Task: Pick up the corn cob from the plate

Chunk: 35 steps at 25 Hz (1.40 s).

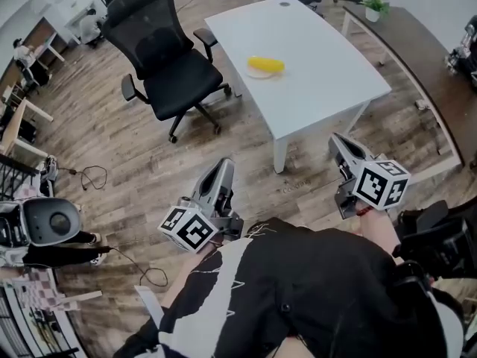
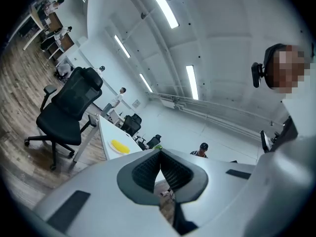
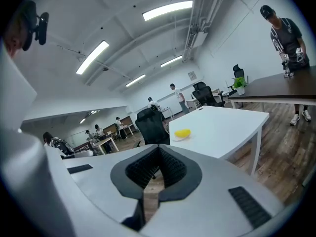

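The head view looks steeply down from above the person's shoulders, with the white table (image 1: 313, 73) well off at 12 o'clock. Both gripper views sit low and look across the room — the left one rolled sideways with the table at 8 o'clock, the right with it at 3. All three share the table, the corn cob (image 1: 266, 65) and the black chair (image 1: 160, 58).

No legible text, numbers, brands or signs in any view. The left cube (image 1: 190, 228) on the left tool (image 1: 223, 164) and the right cube (image 1: 381, 183) on the right tool (image 1: 340, 140) carry black-and-white square marker patterns only, no characters. Small wall plaque (image 3: 192, 75) in the right gripper view: too small to read.
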{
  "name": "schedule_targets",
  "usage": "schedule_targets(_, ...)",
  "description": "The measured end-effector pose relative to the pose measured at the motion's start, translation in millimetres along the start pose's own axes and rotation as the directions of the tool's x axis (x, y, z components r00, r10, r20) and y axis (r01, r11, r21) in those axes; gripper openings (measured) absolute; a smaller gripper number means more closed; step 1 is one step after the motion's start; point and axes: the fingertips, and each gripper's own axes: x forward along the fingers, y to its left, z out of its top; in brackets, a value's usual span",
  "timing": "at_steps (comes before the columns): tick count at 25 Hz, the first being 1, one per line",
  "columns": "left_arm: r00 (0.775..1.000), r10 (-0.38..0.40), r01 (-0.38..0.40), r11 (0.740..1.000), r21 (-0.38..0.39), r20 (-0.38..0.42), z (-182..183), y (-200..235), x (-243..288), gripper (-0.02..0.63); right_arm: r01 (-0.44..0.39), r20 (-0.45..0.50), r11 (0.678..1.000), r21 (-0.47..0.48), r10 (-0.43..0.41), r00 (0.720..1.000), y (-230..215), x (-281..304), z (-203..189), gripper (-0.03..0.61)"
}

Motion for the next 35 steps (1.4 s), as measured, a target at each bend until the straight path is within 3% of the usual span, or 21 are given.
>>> schedule_targets(4, 1.0, -0.02, 0.02, 1.0, -0.007, -0.005, 13, 7, -2, 0.014, 0.035, 0.06, 0.997, 0.072, -0.039, 0.997, 0, 7, 8, 0.014)
schedule_targets(8, 0.999, -0.031, 0.031, 0.999, 0.011, -0.017, 20, 26, -23, 0.014, 0.067, 0.097, 0.994, 0.081, -0.075, 0.992, 17, 10, -6, 0.014)
schedule_targets(18, 0.994, -0.047, 0.048, 0.999, 0.007, -0.098, 6, 53, -13, 0.014, 0.094, 0.029, 0.993, 0.074, -0.097, 0.995, 16, 33, -28, 0.014)
schedule_targets(25, 0.995, -0.041, 0.041, 0.999, 0.001, -0.088, 7, 68, 25, 0.014, 0.071, -0.01, 0.995, 0.068, -0.071, 0.997, 1, 69, -19, 0.014)
schedule_targets(35, 0.996, -0.018, 0.02, 0.999, 0.025, -0.082, 29, 96, 124, 0.014, 0.03, -0.004, 0.997, 0.075, -0.03, 1.0, -56, 145, 42, 0.014)
